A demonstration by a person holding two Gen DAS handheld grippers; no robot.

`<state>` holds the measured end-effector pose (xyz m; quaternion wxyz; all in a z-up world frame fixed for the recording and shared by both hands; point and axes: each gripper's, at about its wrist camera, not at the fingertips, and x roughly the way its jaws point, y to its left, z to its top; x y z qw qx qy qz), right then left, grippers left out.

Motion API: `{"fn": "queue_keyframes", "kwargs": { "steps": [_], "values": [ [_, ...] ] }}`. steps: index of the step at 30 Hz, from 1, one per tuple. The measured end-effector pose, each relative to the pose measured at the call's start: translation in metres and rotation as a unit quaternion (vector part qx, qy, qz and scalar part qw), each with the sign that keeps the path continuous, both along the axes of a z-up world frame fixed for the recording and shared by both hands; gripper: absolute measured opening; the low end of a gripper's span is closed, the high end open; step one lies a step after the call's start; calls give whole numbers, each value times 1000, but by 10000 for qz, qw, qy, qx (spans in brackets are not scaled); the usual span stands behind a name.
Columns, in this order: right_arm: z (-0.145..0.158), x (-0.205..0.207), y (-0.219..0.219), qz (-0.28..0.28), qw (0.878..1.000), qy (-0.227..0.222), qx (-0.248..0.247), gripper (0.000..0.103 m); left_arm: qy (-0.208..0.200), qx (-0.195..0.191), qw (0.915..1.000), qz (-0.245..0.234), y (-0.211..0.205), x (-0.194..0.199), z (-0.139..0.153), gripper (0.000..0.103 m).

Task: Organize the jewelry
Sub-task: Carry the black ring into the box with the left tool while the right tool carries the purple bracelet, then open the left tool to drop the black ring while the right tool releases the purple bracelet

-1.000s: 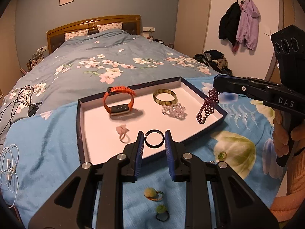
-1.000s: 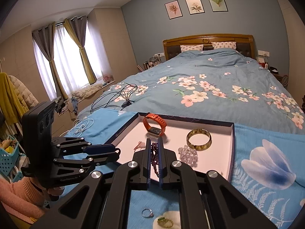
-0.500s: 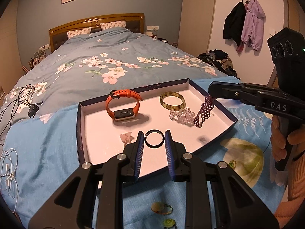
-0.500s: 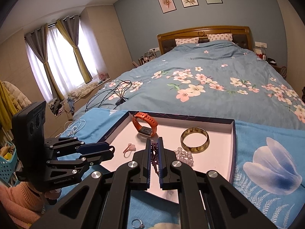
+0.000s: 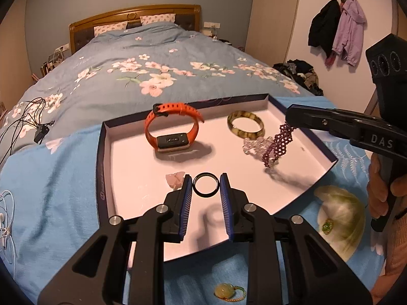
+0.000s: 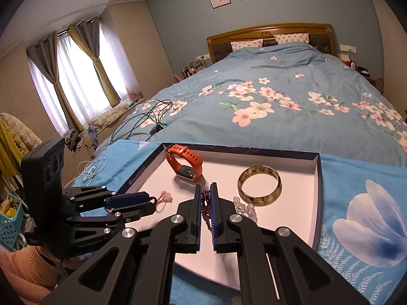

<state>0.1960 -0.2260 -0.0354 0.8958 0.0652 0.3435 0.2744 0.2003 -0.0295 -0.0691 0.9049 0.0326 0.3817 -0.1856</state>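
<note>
A shallow tray point(image 5: 100, 167) with a white floor lies on the blue cloth. My left gripper point(image 5: 206, 181) is shut on a black ring point(image 5: 205, 196), held over the tray's near part beside a small pink piece point(image 5: 175, 179). My right gripper point(image 6: 206, 195) is shut on a purple beaded bracelet point(image 5: 279, 143). The bracelet hangs with its lower end close to the tray floor, next to a clear bead bracelet point(image 5: 254, 146). An orange watch point(image 5: 171, 129) and a green-brown bangle point(image 5: 245, 127) lie further back in the tray.
A green ring point(image 5: 327, 225) and a yellow-green pendant point(image 5: 225, 291) lie on the cloth outside the tray's near edge. Black cables point(image 5: 28, 124) and white earphones point(image 5: 5, 218) lie to the left. The bed stretches away behind the tray.
Both grippers have come forward and down over the tray. The purple bracelet has swung from the tray's right rim to above the floor beside the clear beads.
</note>
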Motion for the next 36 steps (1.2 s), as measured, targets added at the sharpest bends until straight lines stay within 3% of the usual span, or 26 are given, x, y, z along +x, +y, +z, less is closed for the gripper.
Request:
{"fn": "queue_keyframes", "kwargs": {
  "steps": [11,26,32,36],
  "values": [
    [-12,8,-5,-133,9997,193,-91,5,319,110,9994,126,0,19,-23,23],
    [-25,10,-9,-360,9978,343,-444,9,408,179,9987,241,-1,31,-29,23],
    [-24,9,-11,-385,9978,298,-447,9,340,124,9990,246,1,28,-25,30],
    [-21,5,-13,-416,9979,253,-416,13,198,70,9994,268,3,21,-18,41]
  ]
}}
